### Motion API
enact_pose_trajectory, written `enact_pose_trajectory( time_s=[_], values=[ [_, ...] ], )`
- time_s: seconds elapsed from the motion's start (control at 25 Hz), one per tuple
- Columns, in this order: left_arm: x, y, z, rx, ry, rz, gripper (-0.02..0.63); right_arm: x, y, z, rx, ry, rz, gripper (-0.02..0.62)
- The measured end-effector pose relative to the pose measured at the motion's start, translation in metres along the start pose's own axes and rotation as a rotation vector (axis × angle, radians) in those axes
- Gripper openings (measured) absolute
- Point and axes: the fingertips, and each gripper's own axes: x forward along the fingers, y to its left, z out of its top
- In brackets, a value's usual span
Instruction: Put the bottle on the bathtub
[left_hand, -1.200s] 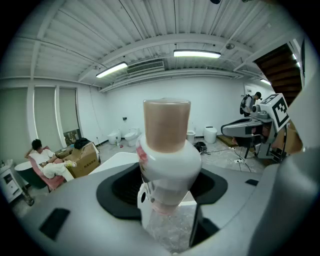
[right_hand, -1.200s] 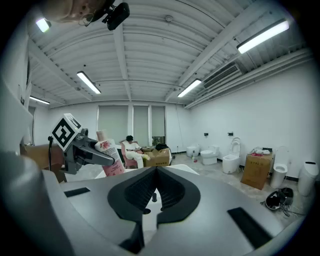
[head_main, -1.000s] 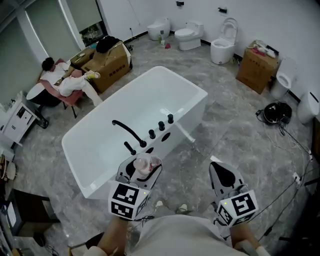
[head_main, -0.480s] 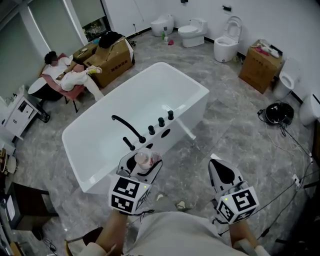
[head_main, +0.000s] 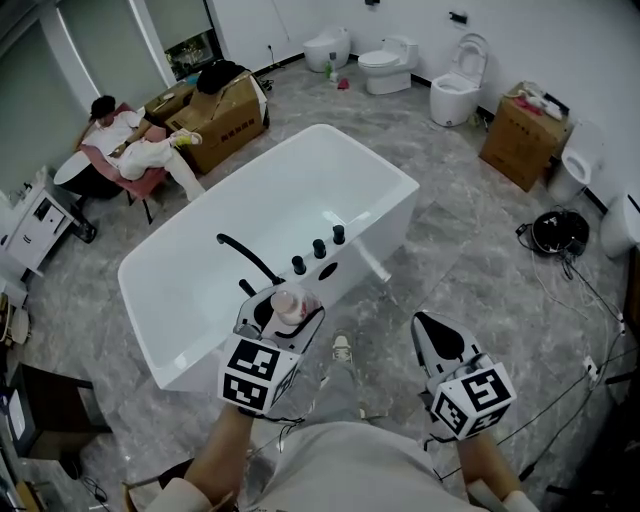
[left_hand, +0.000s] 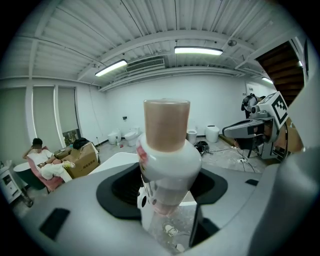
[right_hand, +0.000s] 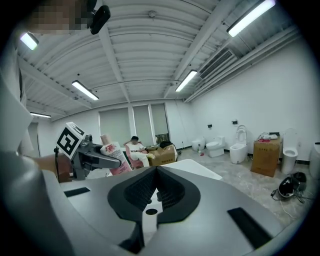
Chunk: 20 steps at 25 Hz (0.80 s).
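**Bottle held at tub's edge, ledge still bare**

The jaws of the left gripper are clamped on the white body of the bottle. Its pink cap stands up above the pads, and the bottle leans only slightly. In the lower centre of the head view, the bottle hangs in the air just at the near rim of the white bathtub. It is close beside the black spout and the row of black knobs, and is not yet set down. At lower right, the right gripper has its jaws together on nothing and is well apart from the tub.

To place the bottle well, the carrier should probably keep it upright and bring it over a flat, bare stretch of the ledge, clear of spout and knobs. It should come down until the base sits square, and only then should the jaws part. A tilted base on that smooth rim could tip or slide into the basin. A seated person occupies the upper left.
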Motion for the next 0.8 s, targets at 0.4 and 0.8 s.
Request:
enact_pose_trajectory(
  time_s=[0.4, 0.8],
  values=[
    [0.083, 0.055, -0.006, -0.037, -0.012, -0.004, 0.287, 0.092, -0.034, -0.013, 0.039, 0.072, 0.03, 0.028],
    [0.2, 0.14, -0.02, -0.111, 0.029, -0.007, 0.287, 0.23, -0.087, -0.002, 0.038, 0.17, 0.037, 0.028]
  ],
)
